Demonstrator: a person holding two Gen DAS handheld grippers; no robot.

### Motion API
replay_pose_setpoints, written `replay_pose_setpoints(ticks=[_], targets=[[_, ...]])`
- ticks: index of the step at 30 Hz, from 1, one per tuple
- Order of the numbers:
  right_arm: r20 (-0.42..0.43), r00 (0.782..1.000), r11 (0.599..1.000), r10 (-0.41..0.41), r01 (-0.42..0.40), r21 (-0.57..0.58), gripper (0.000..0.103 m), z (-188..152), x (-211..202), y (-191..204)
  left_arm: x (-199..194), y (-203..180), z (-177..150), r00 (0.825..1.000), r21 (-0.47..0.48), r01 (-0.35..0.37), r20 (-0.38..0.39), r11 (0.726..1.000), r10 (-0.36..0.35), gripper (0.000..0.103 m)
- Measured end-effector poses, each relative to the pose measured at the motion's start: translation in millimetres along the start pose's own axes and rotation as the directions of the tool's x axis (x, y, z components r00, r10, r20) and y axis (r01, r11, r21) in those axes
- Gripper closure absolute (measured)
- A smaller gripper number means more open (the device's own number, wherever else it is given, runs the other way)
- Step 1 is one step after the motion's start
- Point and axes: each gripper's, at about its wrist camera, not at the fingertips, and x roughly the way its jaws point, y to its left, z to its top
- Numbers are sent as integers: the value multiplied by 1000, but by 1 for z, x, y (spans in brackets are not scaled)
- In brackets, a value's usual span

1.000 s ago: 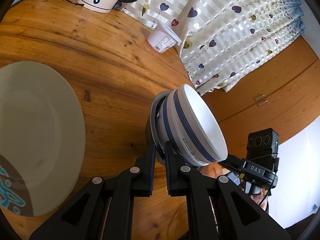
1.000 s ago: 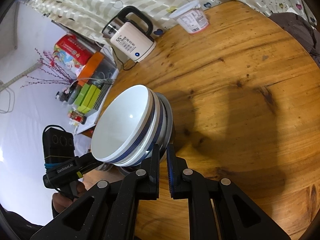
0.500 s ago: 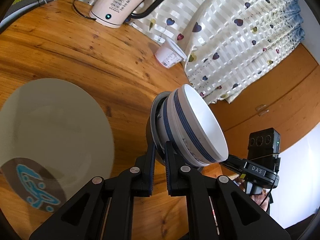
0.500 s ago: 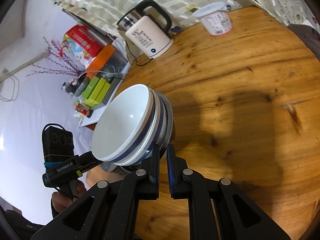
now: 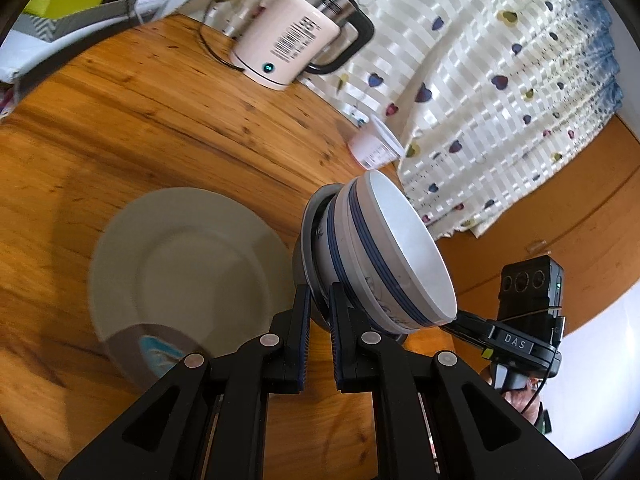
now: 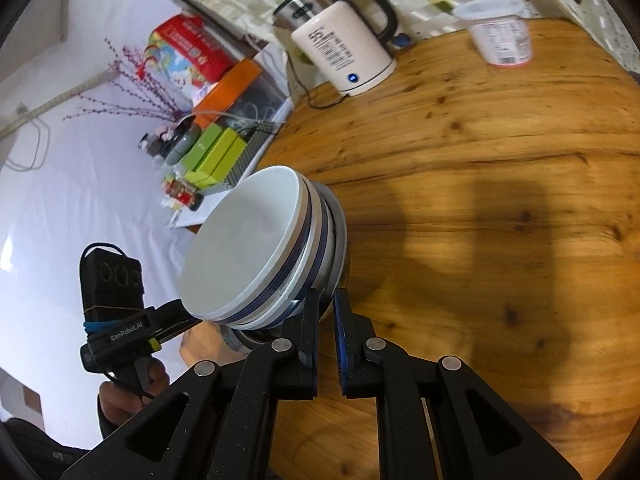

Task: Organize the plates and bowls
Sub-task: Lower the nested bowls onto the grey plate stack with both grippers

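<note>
1. Left wrist view: my left hand-held gripper (image 5: 318, 312) is clamped tight on the grey rim under the stack of blue-striped bowls (image 5: 384, 256), which hangs above the wooden table (image 5: 120, 112). The grey plate (image 5: 184, 264) lies just beside and below. I judge it the landing spot, so I should level the stack before lowering.
2. Right wrist view: my right hand-held gripper (image 6: 326, 316) pinches the opposite rim, equally closed. Both grips must move together, well clear of the kettle (image 6: 344, 48).
</note>
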Motion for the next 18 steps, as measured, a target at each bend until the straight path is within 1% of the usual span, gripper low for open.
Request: replay_pose_setpoints(ticks=[7, 18], targets=[[-41, 999, 999, 14, -15, -31, 94, 6, 26, 17, -18, 21, 1, 999, -35, -27, 31, 999, 28, 95], [-90, 996, 998, 26, -30, -51, 94, 8, 55, 35, -36, 42, -2, 997, -76, -56, 49, 996, 60, 95]])
